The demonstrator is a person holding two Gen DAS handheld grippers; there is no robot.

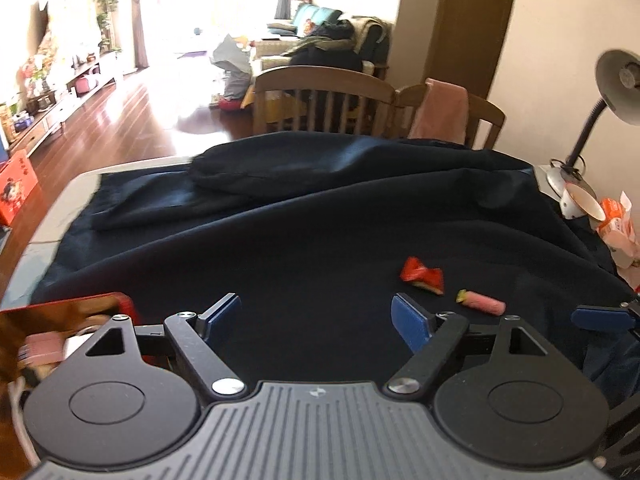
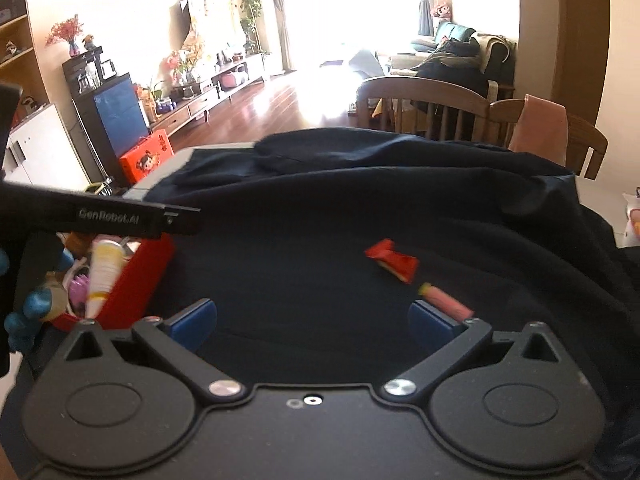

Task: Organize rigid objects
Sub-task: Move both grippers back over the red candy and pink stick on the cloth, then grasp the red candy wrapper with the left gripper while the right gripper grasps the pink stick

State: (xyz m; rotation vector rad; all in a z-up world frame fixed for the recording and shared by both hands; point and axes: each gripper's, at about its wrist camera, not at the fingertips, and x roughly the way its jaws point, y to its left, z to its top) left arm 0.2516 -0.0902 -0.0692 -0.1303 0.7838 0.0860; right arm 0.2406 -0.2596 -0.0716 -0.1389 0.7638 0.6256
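A red wrapped candy (image 1: 423, 273) (image 2: 394, 261) and a pink wrapped candy (image 1: 482, 303) (image 2: 447, 302) lie on the dark cloth (image 1: 300, 240) (image 2: 340, 208). A red box (image 2: 136, 276) (image 1: 80, 308) at the left holds a white tube (image 2: 105, 270), a pink comb-like item and other small things. My left gripper (image 1: 316, 320) is open over bare cloth, the box just left of it. My right gripper (image 2: 314, 322) is open too, with the pink candy just beyond its right fingertip (image 2: 434, 326). The left gripper's body (image 2: 100, 214) crosses the right wrist view above the box.
Wooden chairs (image 1: 324, 100) stand behind the table, one draped with a pink towel (image 1: 442, 110). A desk lamp (image 1: 612, 88), a white cup (image 1: 582, 200) and an orange packet (image 1: 618, 224) crowd the right edge. The table's pale rim (image 1: 60, 208) shows at the left.
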